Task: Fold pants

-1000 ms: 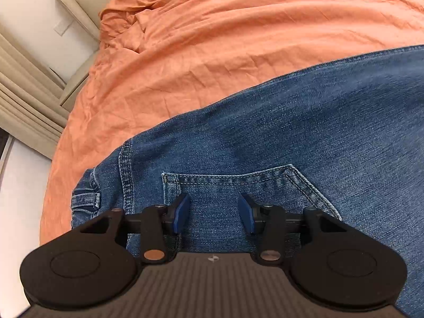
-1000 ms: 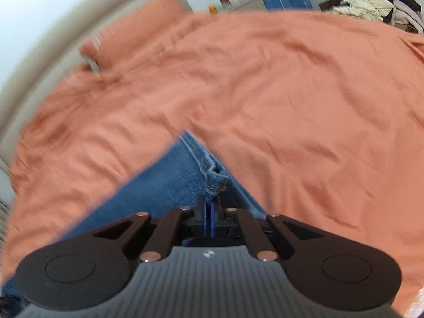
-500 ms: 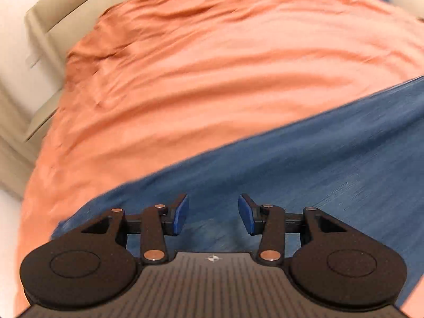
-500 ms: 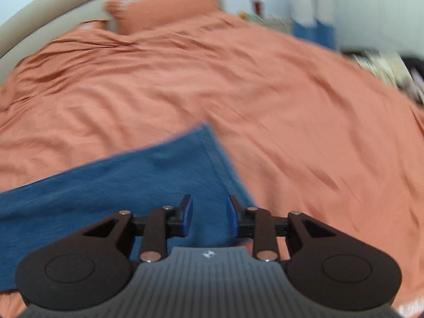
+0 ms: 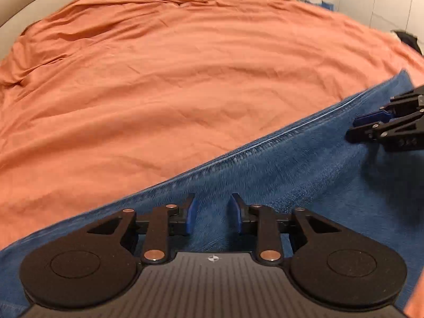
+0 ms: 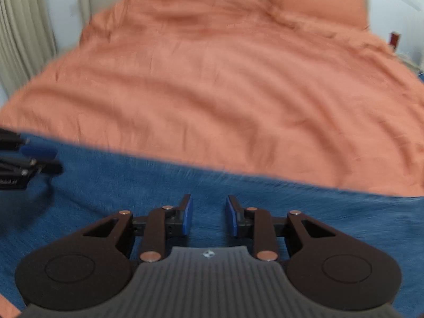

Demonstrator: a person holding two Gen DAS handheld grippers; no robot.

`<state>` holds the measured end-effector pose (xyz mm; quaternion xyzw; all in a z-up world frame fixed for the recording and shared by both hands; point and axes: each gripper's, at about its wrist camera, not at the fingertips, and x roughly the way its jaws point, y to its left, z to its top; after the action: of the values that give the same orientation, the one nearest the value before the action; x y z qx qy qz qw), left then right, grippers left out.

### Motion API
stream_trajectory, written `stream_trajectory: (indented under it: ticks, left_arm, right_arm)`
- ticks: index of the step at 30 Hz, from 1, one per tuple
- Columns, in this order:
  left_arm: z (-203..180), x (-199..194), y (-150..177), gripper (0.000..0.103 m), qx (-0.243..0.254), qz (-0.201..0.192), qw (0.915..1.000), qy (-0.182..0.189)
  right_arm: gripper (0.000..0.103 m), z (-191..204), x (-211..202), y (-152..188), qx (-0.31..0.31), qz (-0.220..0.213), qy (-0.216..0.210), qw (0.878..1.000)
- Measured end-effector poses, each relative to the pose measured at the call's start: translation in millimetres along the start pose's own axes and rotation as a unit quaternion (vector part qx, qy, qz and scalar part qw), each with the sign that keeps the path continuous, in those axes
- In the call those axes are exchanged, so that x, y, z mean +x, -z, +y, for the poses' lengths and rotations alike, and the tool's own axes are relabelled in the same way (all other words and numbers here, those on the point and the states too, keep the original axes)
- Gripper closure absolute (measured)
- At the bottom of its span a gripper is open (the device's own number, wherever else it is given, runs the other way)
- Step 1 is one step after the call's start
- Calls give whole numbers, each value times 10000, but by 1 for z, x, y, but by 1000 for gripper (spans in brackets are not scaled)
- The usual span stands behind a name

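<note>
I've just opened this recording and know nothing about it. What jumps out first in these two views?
A wide, wrinkled orange bedspread fills the upper part of both views. Blue denim pants lie flat across its near edge. Both black grippers with blue pads hover over the denim, holding nothing: the left gripper, its jaws closing, and the right gripper.

Blue pants (image 5: 291,180) spread flat on orange bedspread (image 5: 172,79). Left gripper (image 5: 212,212) over pants, jaws closing, nothing between. Right gripper (image 5: 371,124) above pants' right part.
</note>
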<state>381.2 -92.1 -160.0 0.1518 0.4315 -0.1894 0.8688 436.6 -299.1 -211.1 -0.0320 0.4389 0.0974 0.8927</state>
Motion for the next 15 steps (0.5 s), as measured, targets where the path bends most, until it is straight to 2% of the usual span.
stream_trajectory:
  ticks: [2,6,10,12,15]
  left_arm:
    - [1,13,-4,68,-59,-59,10000,-32]
    - [5,24,-18,68,-179,-306,9993,-93]
    - [8,36,-31,68,-399,-276,9985,-244]
    - [8,32,-33,68,-460,-332,9978,-348]
    - [11,6,-27,68,-524,-616,9962,-330]
  right_arm:
    - [79,4,18,-4,-198,-71,152,9997]
    - [79,0,38,-17,11,-218,159,9996]
    - [79,0,51,-37,48,-271,247,9993]
    - [79,-8,53,-43,361,-233,169,9989]
    - [79,-16,32,-44,422,-409,177,9981]
